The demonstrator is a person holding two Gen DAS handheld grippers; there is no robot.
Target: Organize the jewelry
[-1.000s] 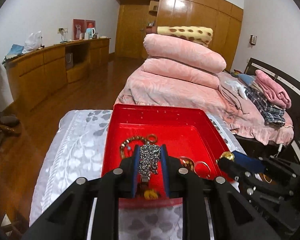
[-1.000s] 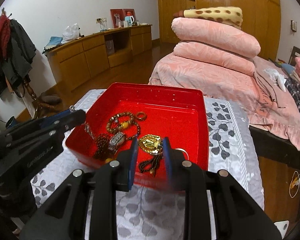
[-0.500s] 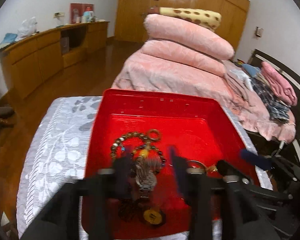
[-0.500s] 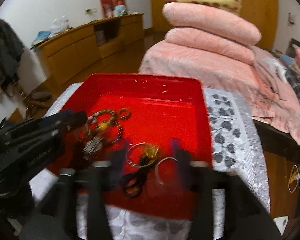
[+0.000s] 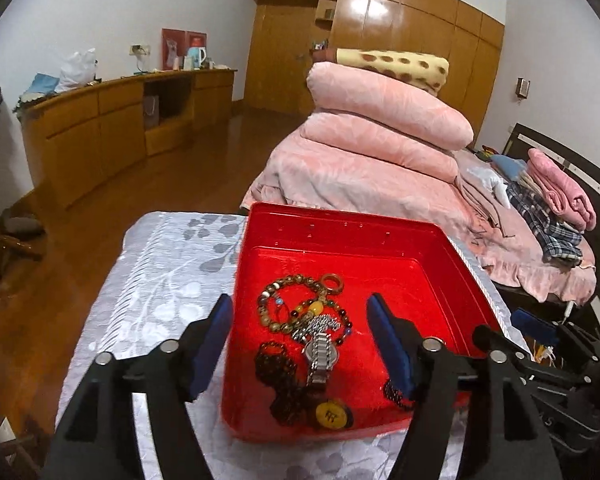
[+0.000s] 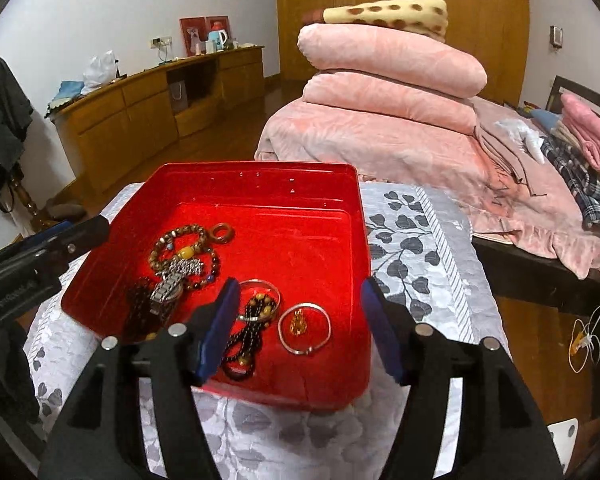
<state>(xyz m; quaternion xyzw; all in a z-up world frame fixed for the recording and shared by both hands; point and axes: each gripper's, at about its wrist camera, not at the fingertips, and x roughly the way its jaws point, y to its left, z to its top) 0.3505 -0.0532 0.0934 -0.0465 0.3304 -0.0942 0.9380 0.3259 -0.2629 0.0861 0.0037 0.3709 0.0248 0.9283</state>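
Left claw point(image 5: 300, 340) is released, jaws opening, blue pads wide apart over the near-left part of the red tray point(image 5: 340, 236); jewelry lies on the tray floor between them, nothing gripped. Right claw point(image 6: 296, 320) is released too, jaws opening over the tray's near-right part, silver bangle point(image 6: 305, 328) lying between the pads, untouched.

Tray sits on a counter with a grey leaf-print cloth point(image 6: 416, 248). Beyond the tray: bed with stacked pink blankets point(image 5: 380, 136). Left of the tray, farther back: wooden sideboard point(image 5: 112, 120).

All jewelry lies inside the tray:
- brown bead bracelet point(image 5: 284, 300), mid-left of tray, with a small brown ring point(image 5: 333, 282) at its far end
- silver metal watch point(image 5: 320, 356), just nearer than the bead bracelet, overlapping a dark bead strand
- dark bead bracelet point(image 5: 276, 364), left of the watch, touching it
- black bead string point(image 6: 248, 336), near edge of tray, beside the right claw's left pad
- silver bangle, right of the black string, small gold piece point(image 6: 298, 322) inside it
- yellow round pendant point(image 5: 332, 414), near wall of tray, below the watch
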